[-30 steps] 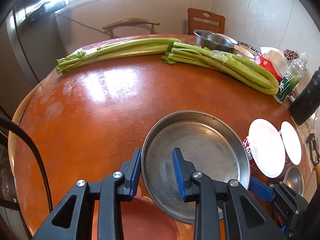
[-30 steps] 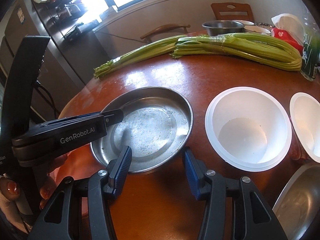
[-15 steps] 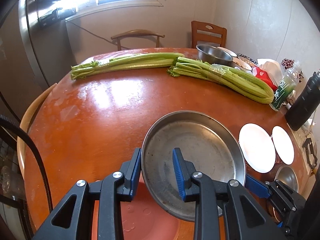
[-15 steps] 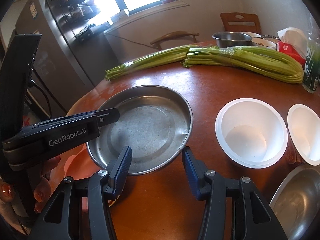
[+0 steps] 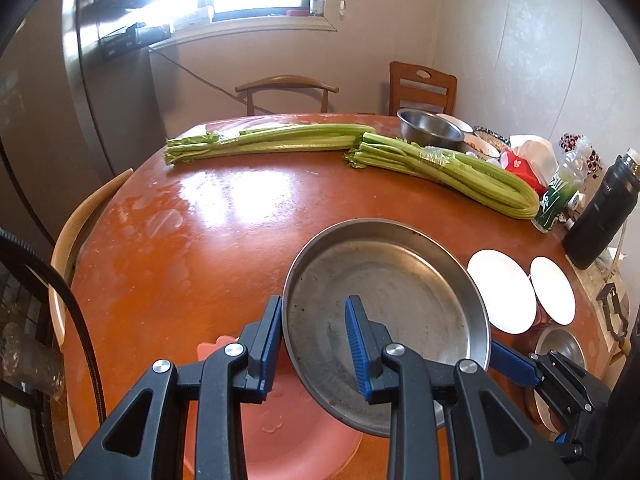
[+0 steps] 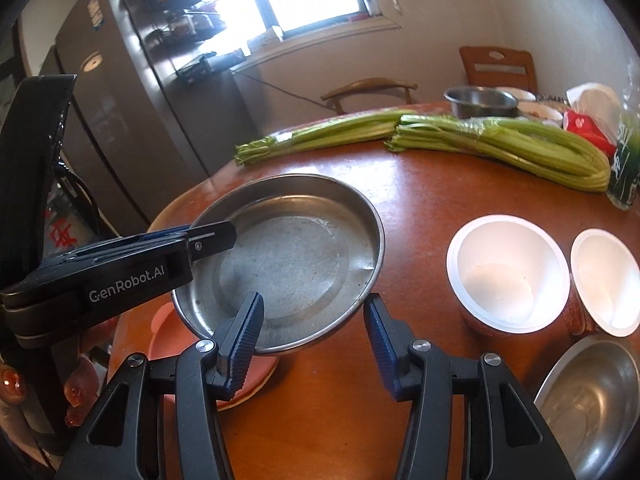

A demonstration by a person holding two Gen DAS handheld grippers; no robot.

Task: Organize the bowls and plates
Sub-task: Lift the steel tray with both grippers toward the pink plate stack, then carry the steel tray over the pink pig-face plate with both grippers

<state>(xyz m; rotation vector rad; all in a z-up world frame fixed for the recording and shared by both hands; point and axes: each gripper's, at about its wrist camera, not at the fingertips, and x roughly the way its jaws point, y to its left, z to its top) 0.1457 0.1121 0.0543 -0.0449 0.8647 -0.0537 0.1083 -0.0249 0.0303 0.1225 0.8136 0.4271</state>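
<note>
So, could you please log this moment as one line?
left tool: shut on steel plate rim | right tool: open | plate raised over pink plate

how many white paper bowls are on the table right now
2. Both sit side by side near the table's right edge: one paper bowl nearer the held steel plate, the other paper bowl just right of it. More could be hidden outside the view.

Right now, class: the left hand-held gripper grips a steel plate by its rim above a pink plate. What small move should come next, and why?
Probably lower the steel plate onto the pink plate: the left hand-held gripper pinches its rim, and it hangs over the pink one, ready to stack.
</note>
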